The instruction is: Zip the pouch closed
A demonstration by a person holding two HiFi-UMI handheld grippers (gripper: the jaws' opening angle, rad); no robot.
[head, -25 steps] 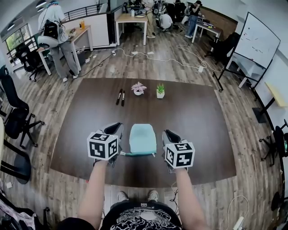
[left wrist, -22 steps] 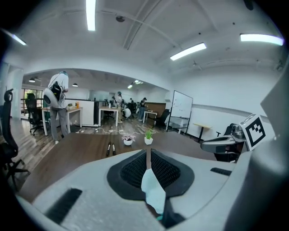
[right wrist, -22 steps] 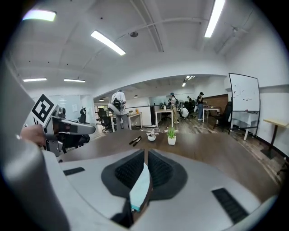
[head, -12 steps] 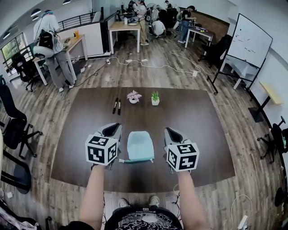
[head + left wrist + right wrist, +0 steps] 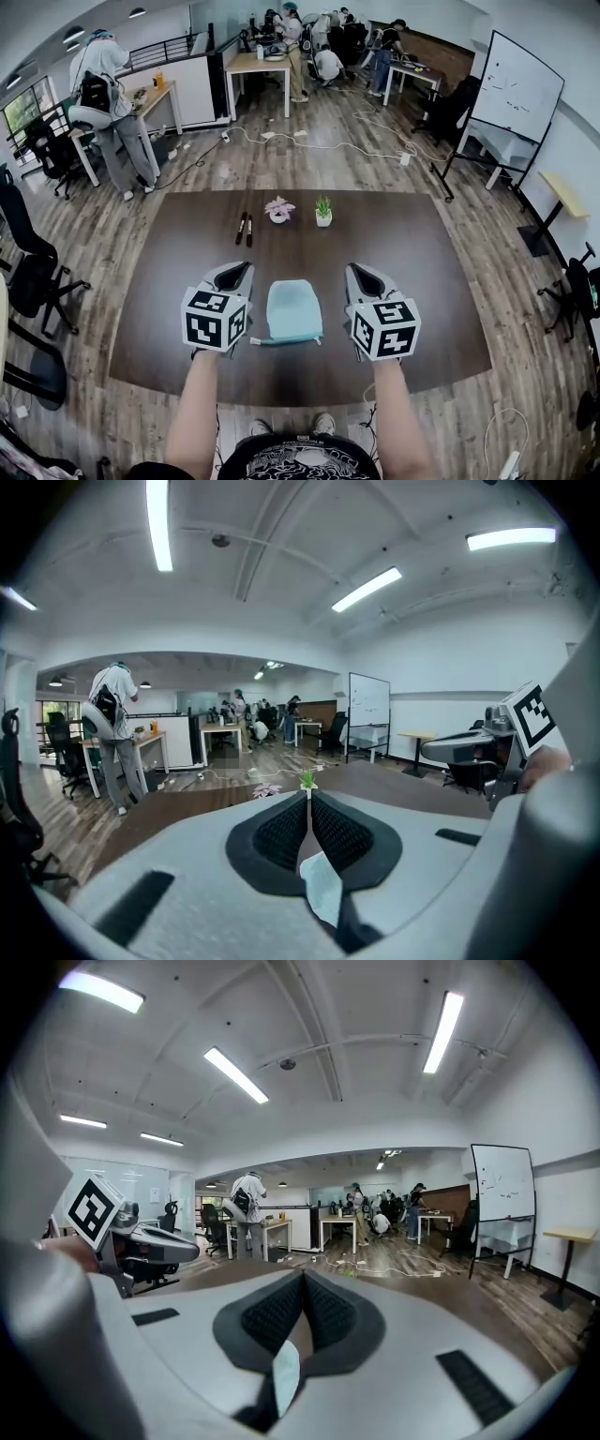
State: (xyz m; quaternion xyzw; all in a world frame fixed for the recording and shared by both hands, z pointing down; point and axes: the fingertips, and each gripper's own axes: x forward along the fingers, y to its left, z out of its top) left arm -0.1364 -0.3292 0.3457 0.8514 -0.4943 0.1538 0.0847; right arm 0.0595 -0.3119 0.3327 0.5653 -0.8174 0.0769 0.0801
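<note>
Pouch, pale blue, lies flat near the brown table's front edge, between the left gripper and the right gripper, both with jaws pressed together. Farther back are two markers, a pink potted plant and a green potted plant.

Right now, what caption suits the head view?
Shut left claw and shut right claw flank the teal pouch lying on the brown table.

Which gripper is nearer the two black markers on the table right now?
Left. The left gripper sits almost straight below the markers in the head view; the right gripper lies beyond the pouch, farther off to the right.
</note>
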